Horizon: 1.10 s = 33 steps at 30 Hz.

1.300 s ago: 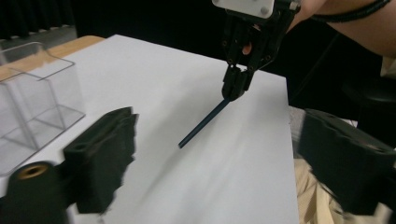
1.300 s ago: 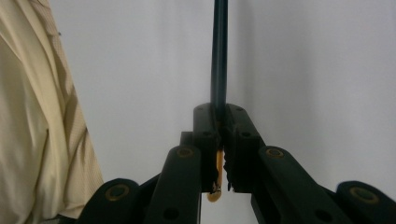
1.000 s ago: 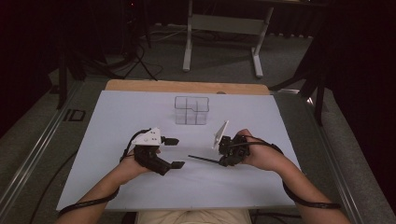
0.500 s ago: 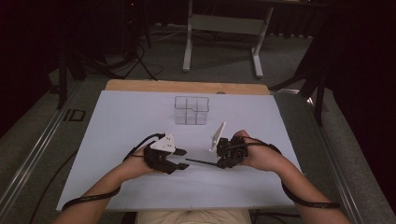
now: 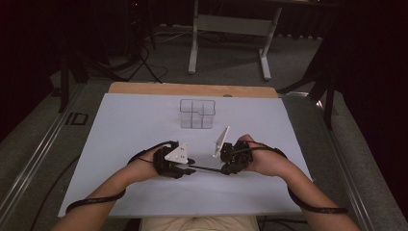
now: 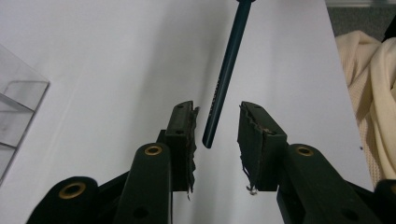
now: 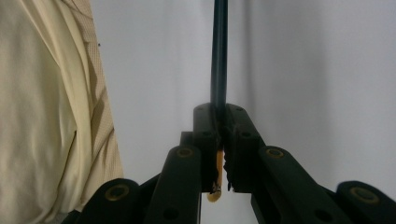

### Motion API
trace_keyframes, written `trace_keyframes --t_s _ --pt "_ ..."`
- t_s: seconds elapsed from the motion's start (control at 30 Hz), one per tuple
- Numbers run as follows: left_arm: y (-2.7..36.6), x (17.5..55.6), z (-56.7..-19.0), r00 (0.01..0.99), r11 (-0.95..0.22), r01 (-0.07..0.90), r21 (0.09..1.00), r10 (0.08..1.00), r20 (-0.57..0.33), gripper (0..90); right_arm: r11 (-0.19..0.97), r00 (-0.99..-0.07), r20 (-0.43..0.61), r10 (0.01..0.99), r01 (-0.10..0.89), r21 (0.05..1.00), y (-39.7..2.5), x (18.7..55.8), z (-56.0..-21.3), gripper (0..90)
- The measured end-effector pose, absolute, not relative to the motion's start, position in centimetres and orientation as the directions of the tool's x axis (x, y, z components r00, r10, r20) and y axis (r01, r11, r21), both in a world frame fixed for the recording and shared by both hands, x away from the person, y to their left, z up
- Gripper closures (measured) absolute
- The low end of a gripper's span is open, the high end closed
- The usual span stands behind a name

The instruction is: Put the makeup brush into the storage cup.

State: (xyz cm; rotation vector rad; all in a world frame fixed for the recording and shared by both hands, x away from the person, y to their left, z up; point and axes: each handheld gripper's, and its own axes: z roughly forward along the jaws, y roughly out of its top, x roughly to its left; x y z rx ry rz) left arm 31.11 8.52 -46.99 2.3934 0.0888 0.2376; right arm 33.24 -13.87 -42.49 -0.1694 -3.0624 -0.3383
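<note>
We have a dark teal pencil (image 5: 208, 168) spanning the gap between both grippers, roughly level above the white worktop (image 5: 120, 125), near the edge closest to us. Our right gripper (image 7: 219, 116) has its jaws clamped on one end of the pencil: in the right gripper view the shaft runs straight up out of the closed jaws, and a yellowish tip pokes out below them at the back. Our left gripper (image 6: 217, 128) has its jaws apart; in the left gripper view the free end of the pencil (image 6: 224, 79) sits in the gap between the two jaws, nearer the left-hand one, and we can't tell if it touches that pad. It is clearly not pinched. In the high view the left gripper (image 5: 185, 166) and right gripper (image 5: 226, 166) face each other, close together, each with a grey three-cornered plate on top and a cable trailing back along the forearm. A clear plastic organiser box (image 5: 196, 113) with compartments stands farther back on the worktop, well apart from both grippers; its corner shows at the left edge of the left gripper view (image 6: 18, 112). Cream-coloured clothing (image 7: 46, 107) fills the side of the right gripper view and the right edge of the left gripper view. Beyond the worktop, a wooden board edge (image 5: 192, 89) and a grey metal stand (image 5: 231, 24) on the floor.
</note>
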Motion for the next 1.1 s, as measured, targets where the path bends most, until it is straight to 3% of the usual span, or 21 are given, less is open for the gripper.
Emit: trace_keyframes --t_s 0.67,0.8,1.1 --pt "6.2 30.3 -47.7 0.965 -0.845 -0.139 0.517 0.002 0.264 85.8 0.972 -0.993 0.081 0.082 0.098 0.211 -13.3 33.3 -42.8 83.6" --pt "6.5 30.4 -47.8 0.970 -0.837 -0.138 0.529 -0.007 0.242 86.1 0.970 -0.992 0.087 0.086 0.104 0.222 -13.3 33.3 -43.0 82.5" --pt "8.0 30.4 -47.7 0.977 -0.819 -0.078 0.569 0.049 0.205 86.2 0.929 -0.989 0.068 0.131 0.147 0.341 -14.5 33.6 -42.0 67.5"
